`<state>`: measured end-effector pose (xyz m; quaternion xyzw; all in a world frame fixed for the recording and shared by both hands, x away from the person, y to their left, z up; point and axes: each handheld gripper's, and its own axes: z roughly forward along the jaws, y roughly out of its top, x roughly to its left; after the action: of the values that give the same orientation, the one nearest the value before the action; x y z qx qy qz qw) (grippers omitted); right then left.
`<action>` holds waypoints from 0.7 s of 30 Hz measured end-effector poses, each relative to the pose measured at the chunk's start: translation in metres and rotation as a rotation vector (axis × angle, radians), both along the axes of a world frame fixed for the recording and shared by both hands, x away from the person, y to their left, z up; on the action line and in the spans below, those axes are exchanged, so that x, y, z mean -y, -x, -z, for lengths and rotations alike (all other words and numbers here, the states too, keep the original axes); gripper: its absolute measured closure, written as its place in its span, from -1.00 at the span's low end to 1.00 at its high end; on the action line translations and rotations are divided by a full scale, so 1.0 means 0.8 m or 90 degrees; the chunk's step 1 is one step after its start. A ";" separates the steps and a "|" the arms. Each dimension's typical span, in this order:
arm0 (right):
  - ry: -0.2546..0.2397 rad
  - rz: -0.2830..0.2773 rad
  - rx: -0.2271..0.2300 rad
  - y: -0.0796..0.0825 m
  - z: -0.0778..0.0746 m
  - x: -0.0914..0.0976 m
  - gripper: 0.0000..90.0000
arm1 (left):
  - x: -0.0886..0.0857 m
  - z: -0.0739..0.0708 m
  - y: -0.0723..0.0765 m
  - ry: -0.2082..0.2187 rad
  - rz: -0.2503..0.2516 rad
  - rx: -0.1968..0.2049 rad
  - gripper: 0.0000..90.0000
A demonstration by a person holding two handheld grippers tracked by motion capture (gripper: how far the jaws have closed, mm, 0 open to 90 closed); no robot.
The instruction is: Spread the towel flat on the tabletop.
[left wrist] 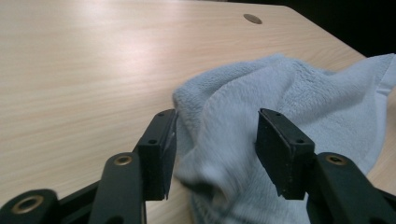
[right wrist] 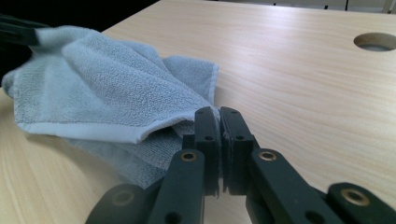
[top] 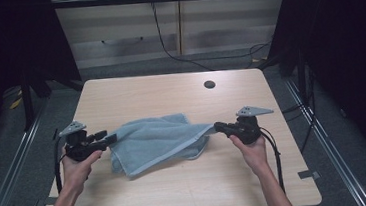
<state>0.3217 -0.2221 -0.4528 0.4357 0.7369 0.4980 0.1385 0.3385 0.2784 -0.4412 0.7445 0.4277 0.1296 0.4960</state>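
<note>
A light blue towel point(top: 159, 142) lies crumpled on the wooden table point(top: 170, 91), stretched between my two grippers. My left gripper point(top: 109, 138) is at the towel's left end. In the left gripper view its jaws point(left wrist: 215, 140) stand apart around a fold of the towel point(left wrist: 303, 93), and the pads do not press on it. My right gripper point(top: 218, 126) holds the towel's right corner, lifted a little off the table. In the right gripper view its jaws point(right wrist: 219, 116) are shut tight on the hemmed corner of the towel point(right wrist: 102, 88).
A round cable hole point(top: 209, 84) sits near the table's far right. Bare tabletop lies beyond the towel and in front of it. Behind the table stand pale cabinets point(top: 174, 28) with a black cable point(top: 166, 49) running down to the floor.
</note>
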 end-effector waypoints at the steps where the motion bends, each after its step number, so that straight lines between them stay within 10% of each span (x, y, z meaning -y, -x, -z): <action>1: -0.001 0.000 -0.001 0.000 0.003 0.000 0.92 | 0.000 -0.006 0.009 -0.004 0.010 0.016 0.11; 11: -0.001 -0.002 -0.011 0.000 0.016 -0.005 0.92 | 0.031 -0.009 0.079 -0.055 0.183 0.076 0.46; 21: 0.000 -0.007 -0.014 -0.001 0.020 -0.007 0.92 | 0.054 0.050 0.051 -0.108 0.230 -0.004 0.28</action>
<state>0.3223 -0.2163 -0.4686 0.4370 0.7408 0.4939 0.1277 0.2975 0.2354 -0.4814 0.8488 0.2761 0.0714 0.4451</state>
